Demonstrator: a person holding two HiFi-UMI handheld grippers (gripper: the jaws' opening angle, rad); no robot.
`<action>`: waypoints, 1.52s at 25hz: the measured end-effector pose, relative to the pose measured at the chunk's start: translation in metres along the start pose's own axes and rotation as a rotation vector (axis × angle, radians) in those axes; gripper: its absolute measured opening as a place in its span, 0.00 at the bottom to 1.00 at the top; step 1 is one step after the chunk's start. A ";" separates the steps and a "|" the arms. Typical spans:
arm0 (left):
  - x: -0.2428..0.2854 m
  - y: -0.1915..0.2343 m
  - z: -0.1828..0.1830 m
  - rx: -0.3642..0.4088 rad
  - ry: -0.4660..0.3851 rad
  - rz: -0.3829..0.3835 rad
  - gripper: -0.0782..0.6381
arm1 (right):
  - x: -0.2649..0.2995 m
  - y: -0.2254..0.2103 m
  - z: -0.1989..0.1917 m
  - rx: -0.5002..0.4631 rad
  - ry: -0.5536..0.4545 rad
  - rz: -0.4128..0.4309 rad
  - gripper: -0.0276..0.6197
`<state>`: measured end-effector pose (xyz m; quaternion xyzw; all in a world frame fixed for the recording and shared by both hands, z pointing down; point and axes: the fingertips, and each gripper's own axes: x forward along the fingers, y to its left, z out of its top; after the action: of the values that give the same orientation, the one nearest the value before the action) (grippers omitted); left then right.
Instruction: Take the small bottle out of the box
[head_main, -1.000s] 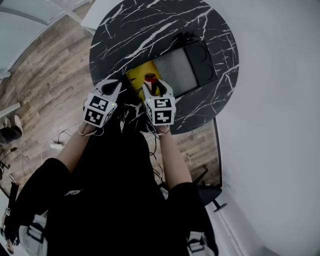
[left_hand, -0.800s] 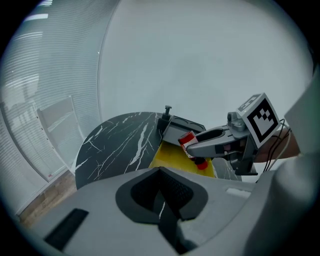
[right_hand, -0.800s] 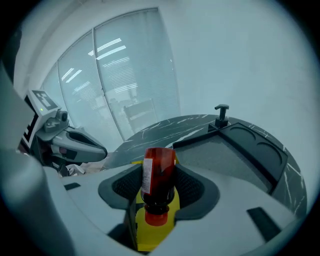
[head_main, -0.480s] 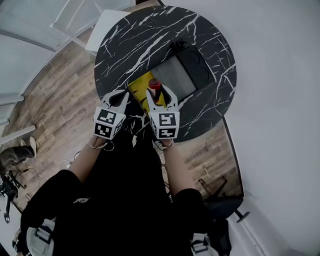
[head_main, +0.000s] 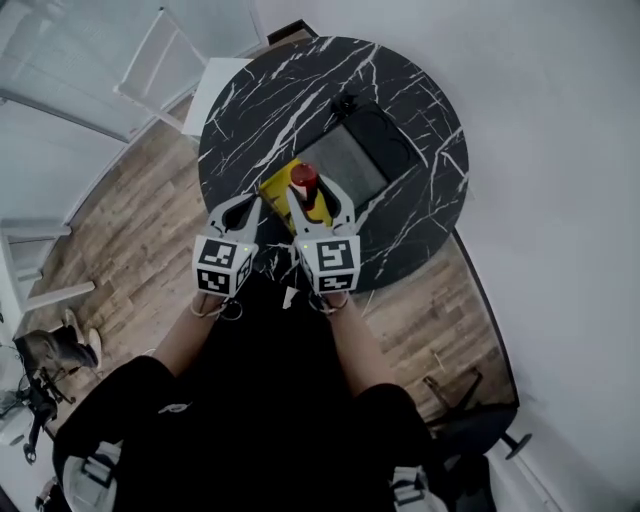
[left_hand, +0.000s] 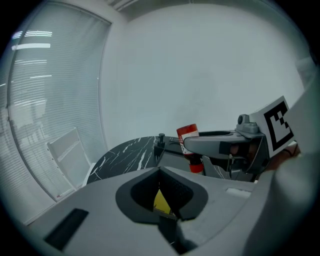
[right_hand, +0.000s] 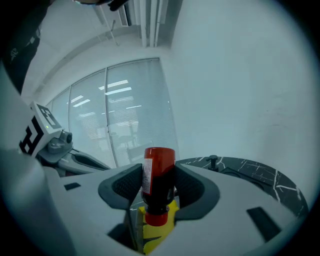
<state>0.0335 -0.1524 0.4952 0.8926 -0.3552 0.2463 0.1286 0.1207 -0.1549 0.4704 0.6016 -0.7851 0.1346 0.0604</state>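
Your right gripper (head_main: 316, 192) is clamped on the small bottle (right_hand: 157, 177): its pads press on both sides of the dark body, and the red cap end hangs lowest. The bottle is out of the box (head_main: 345, 160), which lies with its grey inside showing and a black part on its far side. You hold it in the air at the box's near edge, above a flat yellow object (head_main: 279, 186) that lies on the table beside the box. Your left gripper (left_hand: 160, 171) sits just beside the right one at the near edge of the table; its jaws are closed with the tips meeting, and nothing is between them. The round table (head_main: 400, 90) has a black marble-look top with white veins. A small black knob-like thing (head_main: 345, 102) stands just beyond the far end of the box. The floor (head_main: 130, 210) is wood plank, and a plain white wall (head_main: 560, 150) runs close along the right side of the table. On the left, pale window blinds (left_hand: 45, 90) cover the glazing, and a white chair (left_hand: 65, 155) stands near that side of the table.
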 end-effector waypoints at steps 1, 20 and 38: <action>-0.005 -0.001 0.005 -0.001 -0.015 0.006 0.11 | -0.004 0.002 0.007 -0.009 -0.017 0.003 0.34; -0.095 -0.029 0.096 -0.009 -0.348 0.110 0.11 | -0.087 0.015 0.111 -0.149 -0.284 0.017 0.34; -0.145 -0.053 0.155 0.035 -0.533 0.108 0.11 | -0.141 0.039 0.186 -0.233 -0.448 0.035 0.34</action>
<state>0.0338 -0.0941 0.2847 0.9077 -0.4194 0.0154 0.0016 0.1340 -0.0678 0.2511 0.5917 -0.7994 -0.0927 -0.0485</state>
